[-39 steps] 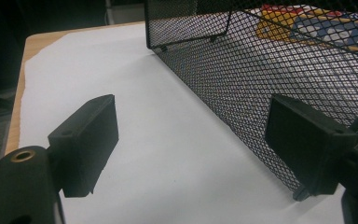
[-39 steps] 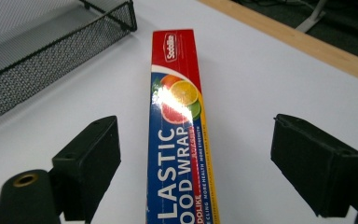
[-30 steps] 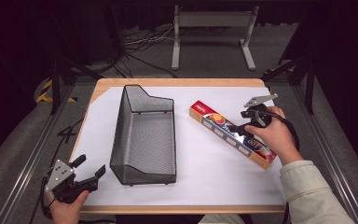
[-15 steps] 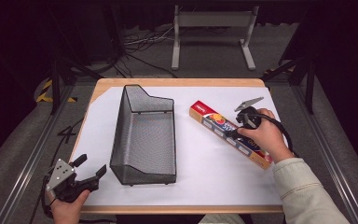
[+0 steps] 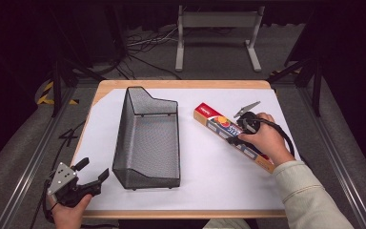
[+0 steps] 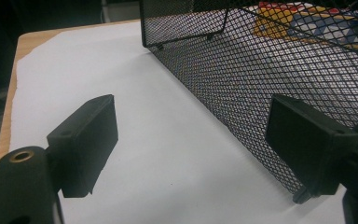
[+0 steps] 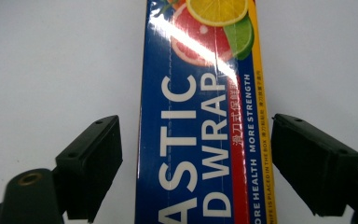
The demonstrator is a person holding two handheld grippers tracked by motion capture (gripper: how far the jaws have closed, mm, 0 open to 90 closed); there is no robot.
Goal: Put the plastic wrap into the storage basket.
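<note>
A long blue plastic wrap box point(image 5: 213, 121) with citrus pictures lies slantwise on the white sheet, right of centre. My right gripper point(image 5: 237, 135) is down over its middle and open. In the right gripper view its jaws straddle the box point(image 7: 200, 140), one on each side with a gap to each, nothing clamped point(image 7: 196, 136). A black mesh basket point(image 5: 147, 138) stands at the centre left. My left gripper point(image 5: 94, 168) rests open at the table's front left corner, close to the basket's near wall point(image 6: 261, 74), with nothing between its jaws point(image 6: 191, 135).
A white sheet point(image 5: 214, 176) covers the wooden table, with bare room in front of the box and left of the basket. A metal stand point(image 5: 217, 19) and floor cables point(image 5: 138, 43) lie beyond the far edge. Rails point(image 5: 28, 162) run along both sides.
My right gripper has moved left and down onto the box, its jaws now on either side of it. The left gripper, basket and box have stayed put.
</note>
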